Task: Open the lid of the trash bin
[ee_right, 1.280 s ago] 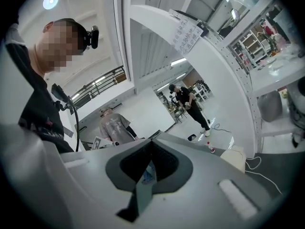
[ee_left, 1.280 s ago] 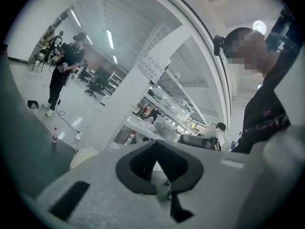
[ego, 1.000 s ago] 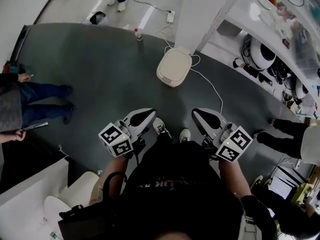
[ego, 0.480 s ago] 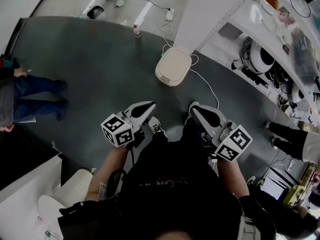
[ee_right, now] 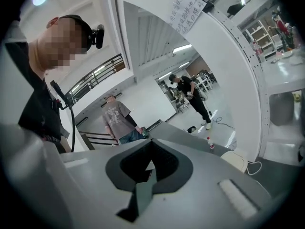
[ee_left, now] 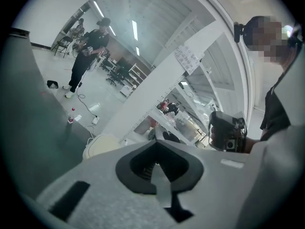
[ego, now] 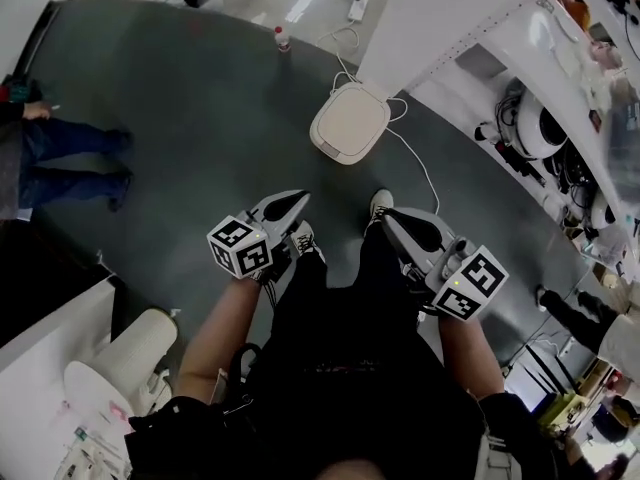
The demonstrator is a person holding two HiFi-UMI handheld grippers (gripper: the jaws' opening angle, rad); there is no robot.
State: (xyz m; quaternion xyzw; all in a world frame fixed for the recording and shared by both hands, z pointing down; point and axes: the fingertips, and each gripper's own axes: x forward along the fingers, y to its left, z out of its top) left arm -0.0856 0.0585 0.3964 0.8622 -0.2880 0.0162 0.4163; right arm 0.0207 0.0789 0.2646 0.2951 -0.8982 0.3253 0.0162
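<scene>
The trash bin (ego: 349,123) stands on the dark floor mat, a rounded cream box with its lid down. It also shows low in the left gripper view as a cream trash bin (ee_left: 102,144), and at the right edge of the right gripper view as the same bin (ee_right: 237,160). My left gripper (ego: 298,199) is shut and empty, held in front of the person's body, well short of the bin. My right gripper (ego: 390,217) is beside it, jaws together, nothing in them. Both point toward the bin.
A white cable (ego: 420,168) runs from the bin across the mat. A small bottle (ego: 283,38) stands behind the bin near a white column (ego: 440,18). Shelving with gear (ego: 560,118) lines the right. A person (ego: 60,158) stands at left; a white cylinder (ego: 120,363) sits at lower left.
The person carrying the grippers has stepped toward the bin, which now looks a little nearer. Both grippers have come down slightly and stayed shut.
</scene>
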